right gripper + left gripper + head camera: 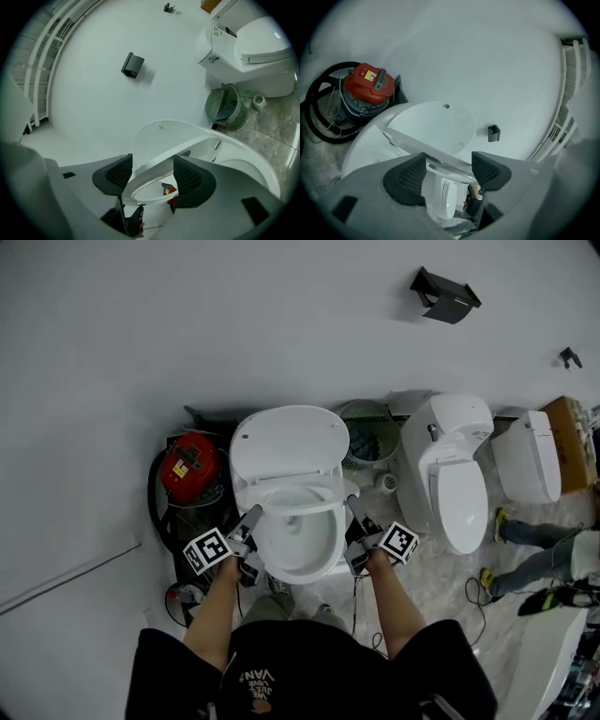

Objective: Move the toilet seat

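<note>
Seat, white, tipped partway up off the bowl, not flat and not all the way back. Lid behind it, standing up against the wall. Right claw at the right side of the seat, clamped on the ring, one pad outside the rim and the other inside the hole. Left claw at the left side of the seat, open, pads apart and not pressing, thin edge of the seat lying across just past the tips. Both claws low in front of the person in a black top, one on each side of the bowl, a bare arm behind each. Red vacuum with a yellow label on top and a black hose, just left of the bowl, close to the wall. Green bin just right of the lid, small white pot beside it. Second toilet farther right with its lid down, third toilet past that, also shut, brown box at the far right edge. Black holder high on the wall, well apart from all the rest. Legs of another person on the floor at the right, near the second toilet, yellow on the shoes
</note>
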`<state>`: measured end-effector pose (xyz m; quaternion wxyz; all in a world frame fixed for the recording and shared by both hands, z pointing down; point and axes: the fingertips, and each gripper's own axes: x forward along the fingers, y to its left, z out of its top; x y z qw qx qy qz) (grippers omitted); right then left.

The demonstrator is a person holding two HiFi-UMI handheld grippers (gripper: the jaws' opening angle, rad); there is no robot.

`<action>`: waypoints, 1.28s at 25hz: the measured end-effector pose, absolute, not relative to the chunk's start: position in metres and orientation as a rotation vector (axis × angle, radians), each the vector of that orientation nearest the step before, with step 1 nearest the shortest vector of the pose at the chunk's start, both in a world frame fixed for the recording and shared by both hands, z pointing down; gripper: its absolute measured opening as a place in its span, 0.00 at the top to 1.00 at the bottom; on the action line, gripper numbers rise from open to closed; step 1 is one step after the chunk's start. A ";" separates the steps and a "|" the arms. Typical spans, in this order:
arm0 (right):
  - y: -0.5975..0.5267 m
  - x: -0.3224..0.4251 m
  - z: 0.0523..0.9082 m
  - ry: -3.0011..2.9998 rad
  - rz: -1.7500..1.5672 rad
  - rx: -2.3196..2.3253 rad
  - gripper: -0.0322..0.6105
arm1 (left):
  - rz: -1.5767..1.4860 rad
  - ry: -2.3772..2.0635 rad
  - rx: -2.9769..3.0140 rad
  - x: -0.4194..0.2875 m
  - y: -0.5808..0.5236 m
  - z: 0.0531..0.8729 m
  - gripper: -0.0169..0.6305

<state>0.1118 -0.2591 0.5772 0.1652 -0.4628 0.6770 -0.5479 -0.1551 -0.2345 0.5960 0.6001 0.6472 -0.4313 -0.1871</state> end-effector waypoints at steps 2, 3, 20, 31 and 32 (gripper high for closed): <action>-0.264 0.110 0.570 1.934 -1.530 -1.318 0.54 | -0.434 -0.990 1.510 -0.157 -0.241 0.593 0.50; -0.267 0.108 0.566 1.942 -1.511 -1.316 0.55 | -0.432 -0.985 1.517 -0.157 -0.244 0.592 0.50; -0.257 0.077 0.526 2.124 -1.347 -1.252 0.60 | -0.216 -1.048 1.764 -0.160 -0.304 0.576 0.48; -0.247 0.097 0.525 2.154 -1.353 -1.387 0.73 | 0.015 -1.335 1.824 -0.172 -0.346 0.589 0.72; -0.245 0.099 0.524 2.158 -1.350 -1.390 0.74 | 0.046 -1.351 1.826 -0.175 -0.349 0.592 0.74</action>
